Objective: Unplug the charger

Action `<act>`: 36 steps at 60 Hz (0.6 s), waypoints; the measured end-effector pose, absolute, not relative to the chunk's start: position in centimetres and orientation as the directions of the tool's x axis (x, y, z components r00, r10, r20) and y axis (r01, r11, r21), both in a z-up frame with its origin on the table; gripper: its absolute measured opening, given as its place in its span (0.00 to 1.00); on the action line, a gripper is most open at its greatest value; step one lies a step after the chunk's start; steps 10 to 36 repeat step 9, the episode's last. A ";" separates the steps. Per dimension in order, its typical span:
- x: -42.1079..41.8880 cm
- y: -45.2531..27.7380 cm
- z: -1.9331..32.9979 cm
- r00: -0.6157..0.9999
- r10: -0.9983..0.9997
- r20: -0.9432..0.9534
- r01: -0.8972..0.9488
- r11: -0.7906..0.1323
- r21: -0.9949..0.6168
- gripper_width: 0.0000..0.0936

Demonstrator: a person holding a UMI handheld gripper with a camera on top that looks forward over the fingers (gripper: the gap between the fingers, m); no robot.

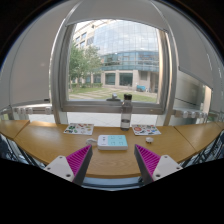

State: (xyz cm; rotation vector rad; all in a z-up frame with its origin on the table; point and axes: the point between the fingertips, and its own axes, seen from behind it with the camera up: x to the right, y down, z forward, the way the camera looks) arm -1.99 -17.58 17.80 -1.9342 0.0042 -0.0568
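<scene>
A tall window (116,60) fills most of the scene, and through it stand a glass-fronted building (128,55) and green trees (82,62) above a lawn. Below the window runs a pale sill (60,108), and in front of that a long wooden table (45,142) stretches across, beyond and beneath the fingers. On the sill, just right of the middle, stands a dark upright object (126,108) that may be the charger or its socket post; it is too small to tell which, and no cable can be made out. Flat on the table lie three small things: a printed sheet or booklet (78,129) to the left, a similar one (146,130) to the right, and a light blue box-like item (112,141) between them, just ahead of the fingers. The gripper (112,161) is spread wide with nothing held, its magenta pads (78,158) facing each other across a bare gap over the table edge
</scene>
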 end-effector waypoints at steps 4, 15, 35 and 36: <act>-2.0 -17.5 17.6 0.999 -0.028 0.034 0.022 -0.358 -0.934 0.91; -2.1 -17.4 17.2 0.999 -0.029 0.027 0.014 -0.362 -0.932 0.91; -2.1 -17.4 17.2 0.999 -0.029 0.027 0.014 -0.362 -0.932 0.91; -2.1 -17.4 17.2 0.999 -0.029 0.027 0.014 -0.362 -0.932 0.91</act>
